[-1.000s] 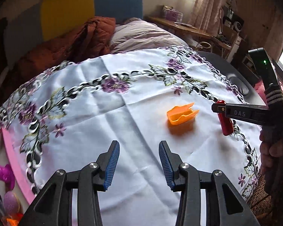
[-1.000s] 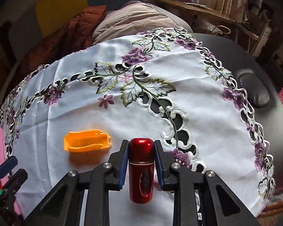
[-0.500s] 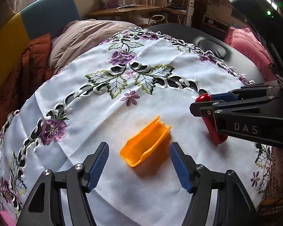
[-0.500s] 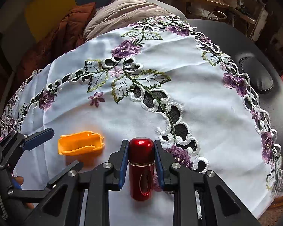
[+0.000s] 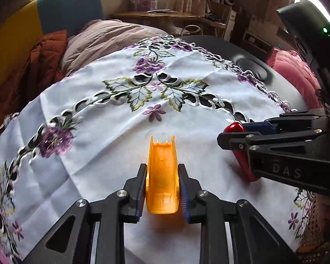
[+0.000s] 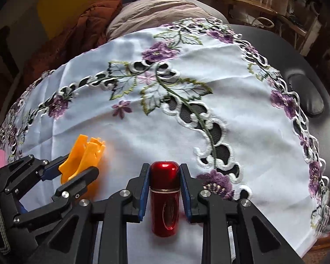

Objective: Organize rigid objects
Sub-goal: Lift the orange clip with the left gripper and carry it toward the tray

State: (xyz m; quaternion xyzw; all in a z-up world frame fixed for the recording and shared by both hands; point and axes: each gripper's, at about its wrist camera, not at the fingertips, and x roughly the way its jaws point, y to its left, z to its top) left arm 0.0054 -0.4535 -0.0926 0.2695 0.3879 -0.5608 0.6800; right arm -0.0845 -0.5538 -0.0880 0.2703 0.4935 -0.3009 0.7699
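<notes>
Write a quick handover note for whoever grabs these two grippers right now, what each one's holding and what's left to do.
Left gripper: shut on the orange piece, low over the tablecloth.
Right gripper: shut on the red bottle, to the right of the orange piece.
Done: both items gripped.
Left: where they belong is not in view; neither is placed yet. Whether they have lifted off the cloth is unclear.

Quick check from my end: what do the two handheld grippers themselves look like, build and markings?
Both match: matte black angular linkage arms with silver round bolt heads, ending in blue ribbed pads. The left gripper shows this from its own camera. The right gripper carries pale "DAS" lettering on its side and a black housing with a green light. No cables visible.
</notes>
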